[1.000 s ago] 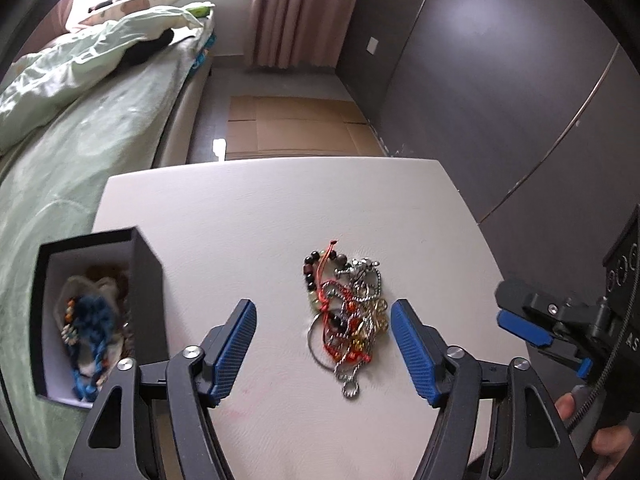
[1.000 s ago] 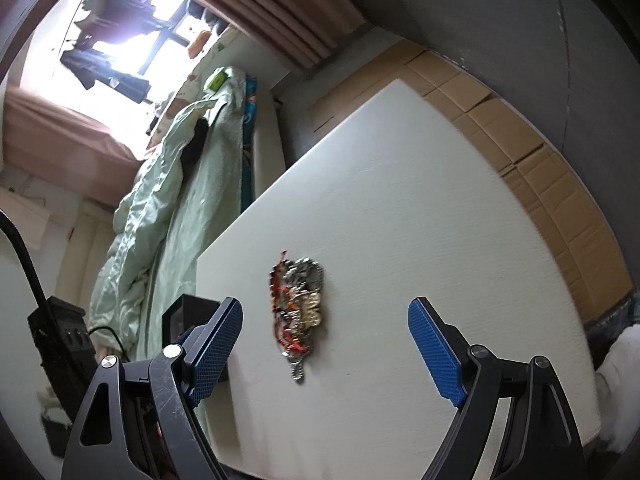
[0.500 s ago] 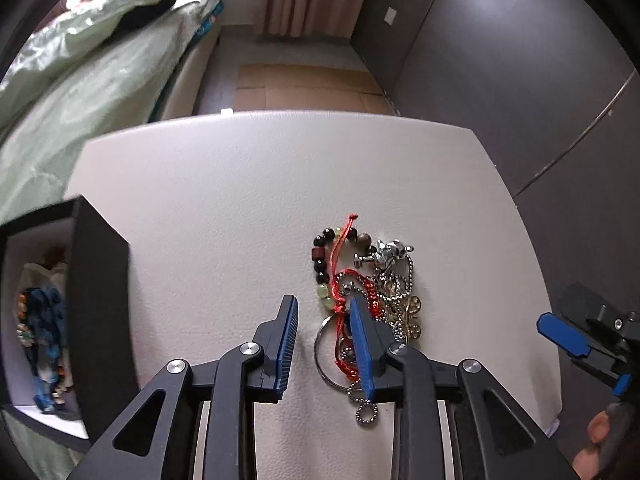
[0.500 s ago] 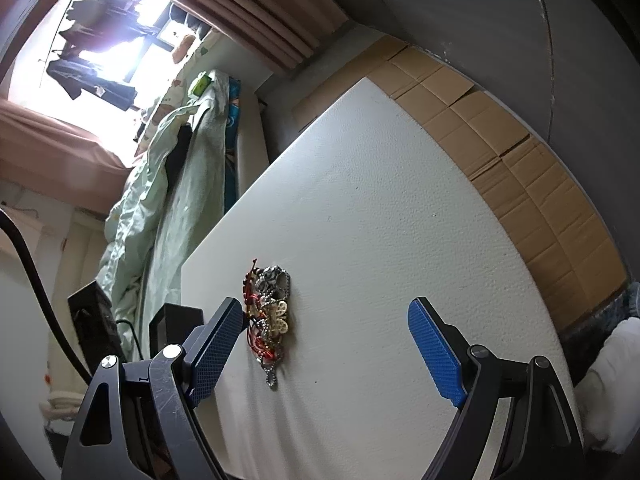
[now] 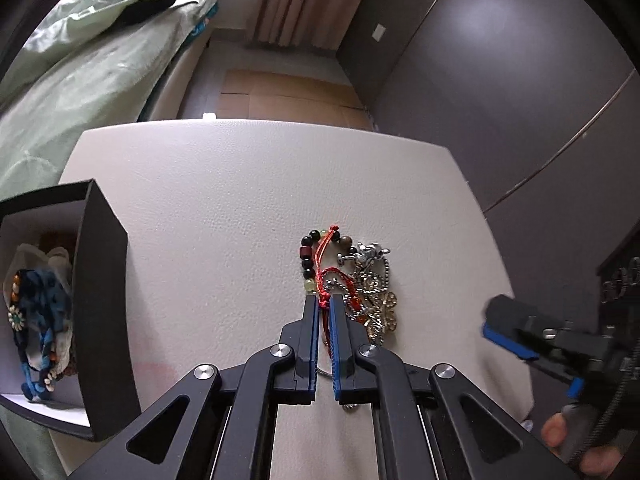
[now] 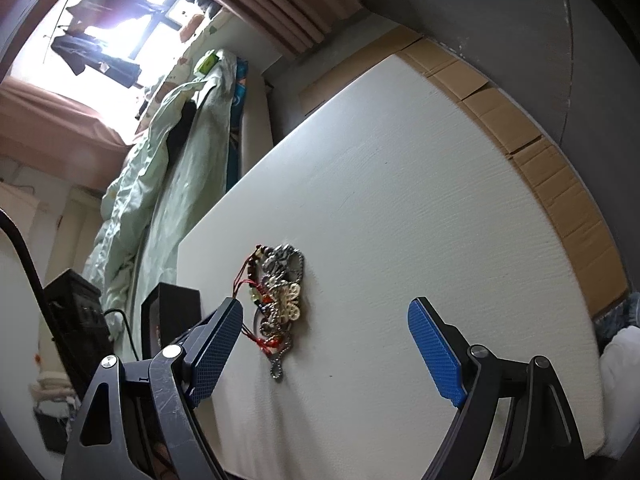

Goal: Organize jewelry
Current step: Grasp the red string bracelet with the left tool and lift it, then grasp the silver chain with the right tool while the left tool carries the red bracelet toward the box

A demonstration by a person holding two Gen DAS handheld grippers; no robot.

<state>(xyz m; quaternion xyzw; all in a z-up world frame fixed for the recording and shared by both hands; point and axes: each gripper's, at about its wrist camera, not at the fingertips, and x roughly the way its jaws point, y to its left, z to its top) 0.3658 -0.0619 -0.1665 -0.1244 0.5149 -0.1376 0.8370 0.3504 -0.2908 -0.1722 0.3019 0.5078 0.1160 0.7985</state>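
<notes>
Your left tongs (image 5: pixel 324 312) have just been closing and now pinch the red braided cord bracelet (image 5: pixel 326 276) at the near edge of the tangled heap of beaded, silver-chain and gold-filigree jewelry (image 5: pixel 352 280), which lies on the white textured table (image 5: pixel 240 200). You grip the cord where it runs clear of the heap's chains, likely so it can be drawn out alone. The open black box with a white lining (image 5: pixel 96 292) stands to the left of the heap at the table's edge, already holding a blue braided piece (image 5: pixel 40 320); it looks like the place this bracelet is meant for. Your right tongs (image 6: pixel 328 344) stand wide and hold nothing, just right of the heap, well placed to pin down the chains should they drag along.
</notes>
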